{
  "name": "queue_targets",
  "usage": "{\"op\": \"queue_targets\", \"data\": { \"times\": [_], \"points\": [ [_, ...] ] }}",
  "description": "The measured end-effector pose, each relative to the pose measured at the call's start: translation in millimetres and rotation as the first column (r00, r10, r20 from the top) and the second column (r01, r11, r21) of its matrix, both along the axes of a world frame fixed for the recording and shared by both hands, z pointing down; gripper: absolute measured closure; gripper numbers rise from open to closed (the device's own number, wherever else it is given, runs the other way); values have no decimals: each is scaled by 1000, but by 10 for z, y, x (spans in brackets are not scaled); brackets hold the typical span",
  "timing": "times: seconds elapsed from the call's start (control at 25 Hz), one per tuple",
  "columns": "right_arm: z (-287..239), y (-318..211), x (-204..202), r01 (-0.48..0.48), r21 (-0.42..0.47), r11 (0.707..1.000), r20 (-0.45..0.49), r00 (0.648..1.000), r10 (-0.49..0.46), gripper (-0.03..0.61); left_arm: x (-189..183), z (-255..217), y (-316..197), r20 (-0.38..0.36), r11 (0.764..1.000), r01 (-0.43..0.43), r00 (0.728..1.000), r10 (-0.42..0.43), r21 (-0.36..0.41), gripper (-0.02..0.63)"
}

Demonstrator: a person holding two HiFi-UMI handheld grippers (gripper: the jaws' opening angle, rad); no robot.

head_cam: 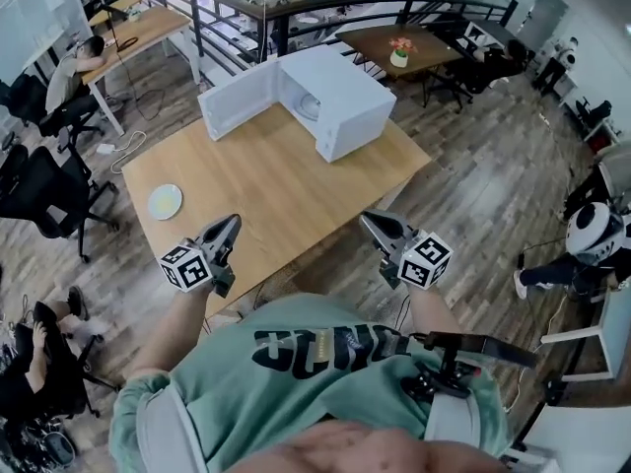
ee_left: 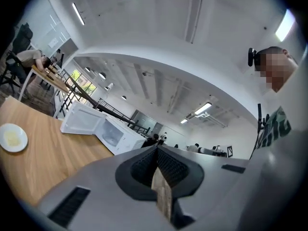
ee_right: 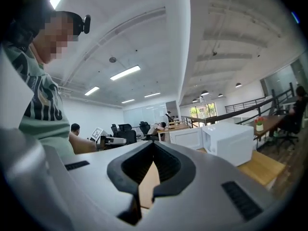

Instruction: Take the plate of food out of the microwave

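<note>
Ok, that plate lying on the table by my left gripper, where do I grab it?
I'd pinch the rim of the plate on its near side, coming in low from your side with the left gripper. It lies flat and shallow with food in the middle, so only the thin edge fits between jaws.

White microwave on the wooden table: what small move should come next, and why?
Probably the left claw should reach to swing the white microwave's open door shut: the small white plate of yellow food sits out on the wooden table, and the right claw, like the left, is shut and empty.
</note>
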State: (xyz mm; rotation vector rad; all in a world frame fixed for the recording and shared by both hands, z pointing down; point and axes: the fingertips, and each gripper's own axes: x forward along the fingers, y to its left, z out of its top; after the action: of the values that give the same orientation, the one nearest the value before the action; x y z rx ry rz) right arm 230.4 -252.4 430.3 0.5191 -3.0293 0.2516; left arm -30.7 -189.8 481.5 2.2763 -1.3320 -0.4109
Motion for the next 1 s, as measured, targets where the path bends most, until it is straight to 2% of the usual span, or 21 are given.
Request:
{"op": "queue_targets", "data": {
  "times": [0.16, 0.28, 0.4, 0.48, 0.56, 0.68, 0.88, 1.0],
  "points": [
    [201, 482, 922, -52, -56, 997, -31, 998, 50, 572, 846, -59, 281, -47, 999, -36, 998, 36, -2, 609],
    [289, 713, 1571, -106, -129, 986, -27, 994, 103, 572, 1441, -57, 518, -100, 997, -60, 993, 56, -43, 609],
    [351, 1001, 2027, -132, -143, 981, 4, 991, 134, 572, 1887, -50, 799, -51, 991, -114, 992, 111, -66, 609],
    [363, 1090, 2195, -155, -143, 977, 44, 986, 163, 572, 2020, -99, 911, -11, 990, -129, 992, 128, -61, 609],
    [349, 1183, 2245, -165, -154, 974, 76, 981, 178, 572, 2067, -160, 1021, -4, 989, -130, 991, 130, -65, 609],
    [322, 1383, 2158, -137, -160, 978, 91, 984, 153, 572, 2037, -249, 1174, 9, 989, -124, 992, 125, -79, 609],
    [308, 1631, 1922, -113, -164, 980, 117, 984, 133, 572, 1817, -329, 1533, 30, 989, -111, 993, 114, -94, 609],
    [251, 1746, 1623, -102, -147, 984, 131, 984, 122, 572, 1582, -324, 1718, 52, 988, -118, 991, 123, -96, 609]
  ]
}}
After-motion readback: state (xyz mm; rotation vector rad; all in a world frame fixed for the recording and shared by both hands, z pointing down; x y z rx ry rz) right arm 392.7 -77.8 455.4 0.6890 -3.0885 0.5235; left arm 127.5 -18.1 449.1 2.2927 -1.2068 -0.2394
